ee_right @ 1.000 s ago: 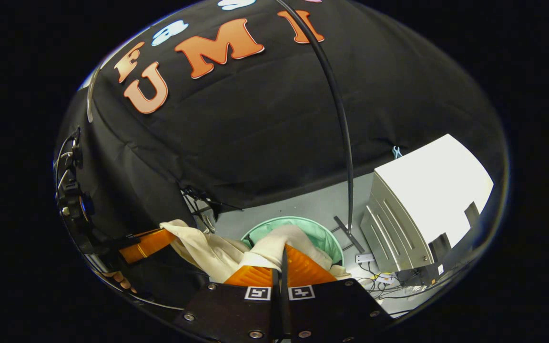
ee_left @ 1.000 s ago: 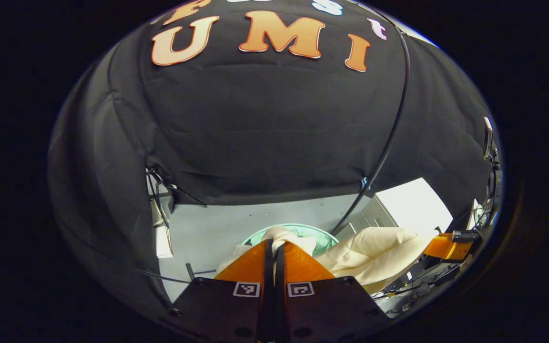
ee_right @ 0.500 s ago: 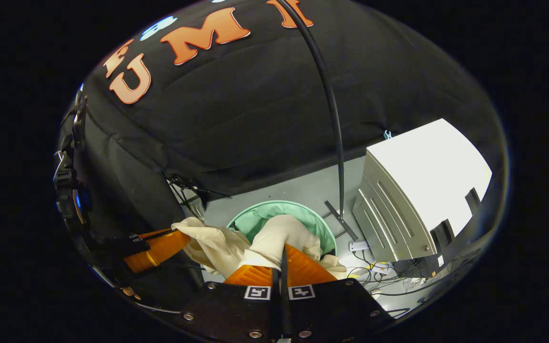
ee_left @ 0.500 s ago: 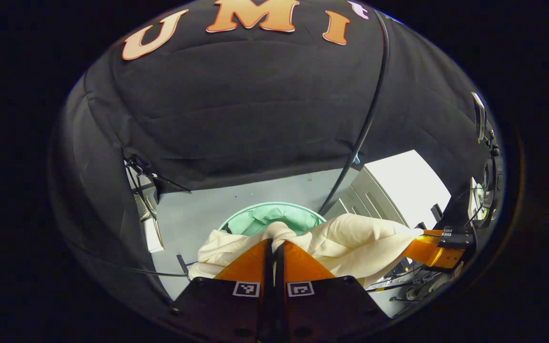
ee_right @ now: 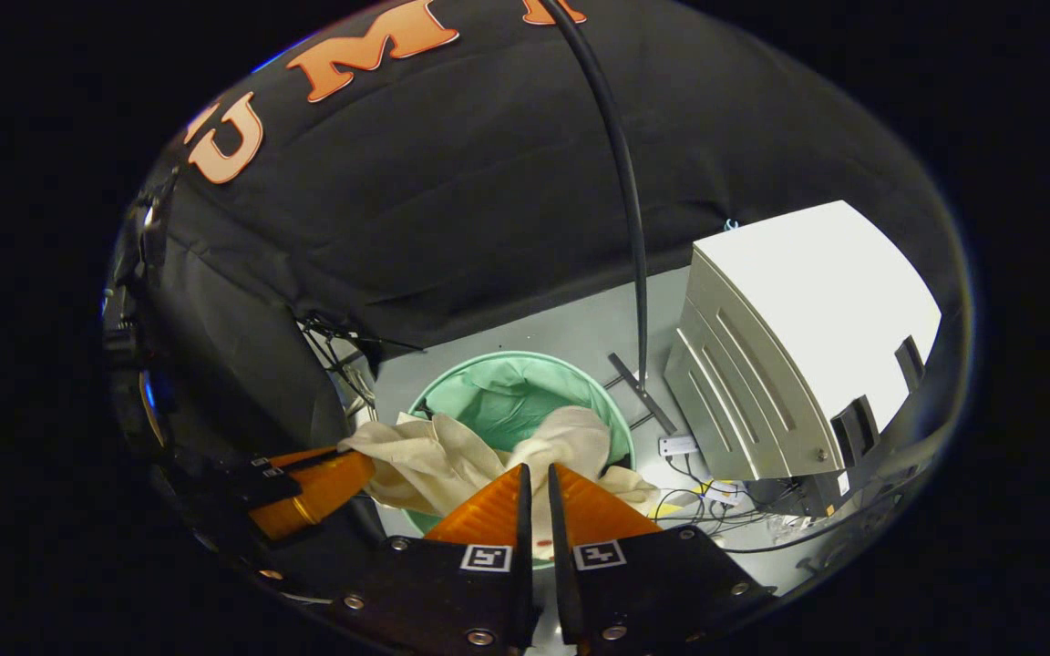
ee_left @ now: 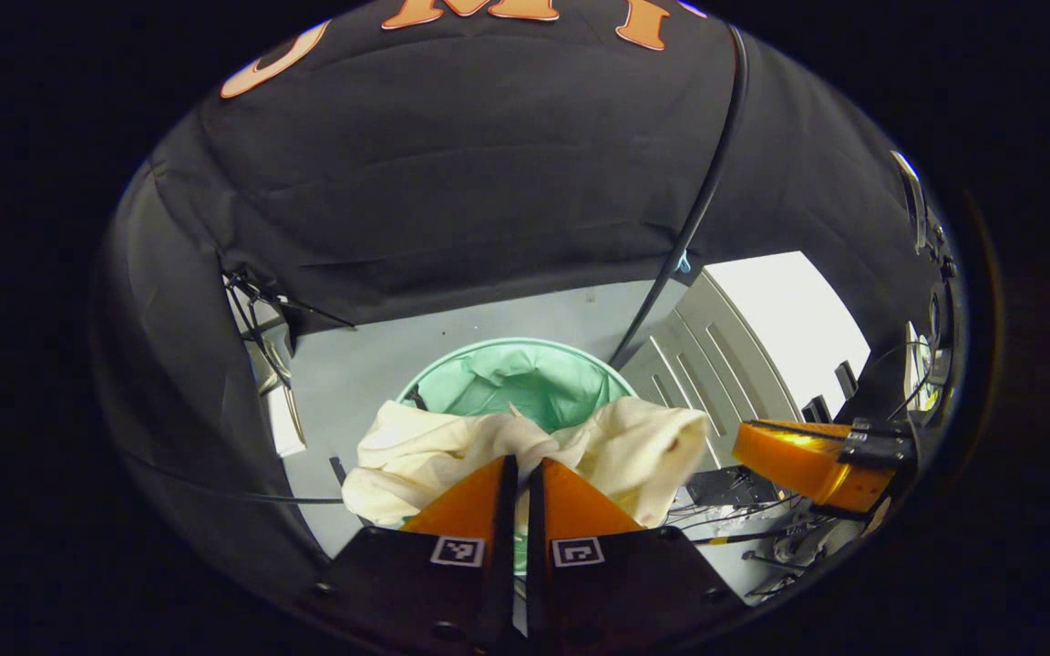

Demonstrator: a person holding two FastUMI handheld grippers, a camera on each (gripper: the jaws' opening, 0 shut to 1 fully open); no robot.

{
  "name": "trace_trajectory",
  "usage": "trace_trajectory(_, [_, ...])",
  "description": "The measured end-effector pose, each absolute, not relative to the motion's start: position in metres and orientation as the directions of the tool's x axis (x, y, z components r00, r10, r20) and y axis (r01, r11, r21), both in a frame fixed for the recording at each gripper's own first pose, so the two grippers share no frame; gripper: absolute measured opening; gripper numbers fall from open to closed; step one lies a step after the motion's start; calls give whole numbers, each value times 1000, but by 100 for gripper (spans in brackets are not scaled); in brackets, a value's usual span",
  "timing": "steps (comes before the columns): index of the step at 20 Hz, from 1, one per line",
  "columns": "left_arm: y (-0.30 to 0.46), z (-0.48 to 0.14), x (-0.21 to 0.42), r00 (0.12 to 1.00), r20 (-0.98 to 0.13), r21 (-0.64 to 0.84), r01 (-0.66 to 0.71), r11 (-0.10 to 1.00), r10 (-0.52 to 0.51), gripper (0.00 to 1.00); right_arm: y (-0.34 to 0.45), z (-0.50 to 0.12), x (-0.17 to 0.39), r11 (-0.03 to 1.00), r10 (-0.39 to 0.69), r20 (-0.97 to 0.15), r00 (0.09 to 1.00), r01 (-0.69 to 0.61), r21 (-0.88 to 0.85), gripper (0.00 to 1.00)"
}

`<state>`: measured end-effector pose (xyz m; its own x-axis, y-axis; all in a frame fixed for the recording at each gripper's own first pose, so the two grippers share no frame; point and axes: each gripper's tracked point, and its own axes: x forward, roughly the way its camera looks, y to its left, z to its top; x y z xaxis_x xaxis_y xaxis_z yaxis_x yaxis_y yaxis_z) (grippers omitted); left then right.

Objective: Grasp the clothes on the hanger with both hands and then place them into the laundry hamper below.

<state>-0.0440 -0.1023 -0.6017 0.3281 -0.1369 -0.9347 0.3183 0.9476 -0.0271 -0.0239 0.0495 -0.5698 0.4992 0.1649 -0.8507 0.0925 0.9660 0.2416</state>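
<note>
**Presently logged: cream garment over hamper**

Item 1. Clothes [ee_left: 452, 446]: one cream garment, crumpled, draped over the near rim of the hamper, partly inside and partly hanging outside at 8 o'clock.

Item 2. Laundry hamper [ee_left: 525, 383]: round, green-lined, on the grey floor [ee_left: 379, 346], at 12 o'clock from both claws.

Item 3. Left claw [ee_left: 519, 460]: a narrow slit showed between its fingers with fabric bunched at the tips; whether it pinched could not be told.

Item 4. Right claw [ee_right: 536, 469]: fingers parted, cloth lying loose in the gap; in the left gripper view it stood apart from the garment.

Item 5. White cabinet [ee_right: 798, 301]: at 2 o'clock from the hamper, behind a black pole [ee_right: 630, 228].
</note>
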Motion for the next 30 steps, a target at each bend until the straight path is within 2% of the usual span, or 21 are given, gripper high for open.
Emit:
trace_trajectory(2, [-93,-599,-40,333,-934,-24,300,954,-128,19,47,-565,-20,970,155,-848,506,85,228,12])
trace_trajectory(3, [-92,-596,-36,338,-932,-27,290,957,-128,24,47,-562,-20,972,152,-847,510,76,221,17])
trace_trajectory(4, [-89,-592,-34,345,-930,-27,284,959,-128,37,47,-560,-19,975,146,-846,513,69,211,20])
trace_trajectory(5, [-86,-588,-30,357,-926,-20,277,961,-122,45,46,-557,-20,978,139,-847,513,65,199,27])
trace_trajectory(6, [-81,-584,-26,368,-924,-7,269,963,-110,39,46,-555,-21,979,134,-847,515,62,192,30])
trace_trajectory(7, [-78,-579,-27,377,-919,-12,266,964,-115,39,47,-552,-22,980,133,-846,517,60,191,38])
trace_trajectory(9, [-74,-569,-26,384,-916,-17,255,967,-117,74,50,-548,-25,981,134,-846,517,54,188,49])
trace_trajectory(10, [-71,-566,-28,389,-914,-14,250,968,-113,92,50,-544,-29,981,138,-845,516,48,189,51])
trace_trajectory(11, [-66,-560,-27,395,-913,-7,243,970,-105,90,51,-540,-32,981,139,-843,519,43,189,46])
trace_trajectory(12, [-61,-552,-29,405,-909,-2,237,972,-100,88,50,-538,-38,982,139,-843,519,40,187,59])
trace_trajectory(14, [-52,-535,-28,430,-898,12,225,974,-88,90,43,-529,-44,987,113,-847,519,44,158,68])
trace_trajectory(15, [-47,-524,-25,452,-888,20,218,976,-82,91,39,-523,-44,990,92,-849,520,44,134,79])
trace_trajectory(16, [-42,-513,-23,474,-877,26,211,977,-78,99,37,-514,-43,993,76,-847,526,40,114,84])
trace_trajectory(19, [-29,-480,-18,535,-842,44,192,980,-67,99,35,-474,-33,997,58,-818,573,7,75,93])
trace_trajectory(26, [5,-377,3,693,-719,44,126,991,-56,99,33,-354,-1,999,53,-697,715,-42,33,94])
trace_trajectory(30, [29,-307,18,795,-606,70,85,994,-26,99,31,-275,13,998,58,-593,803,-50,29,94])
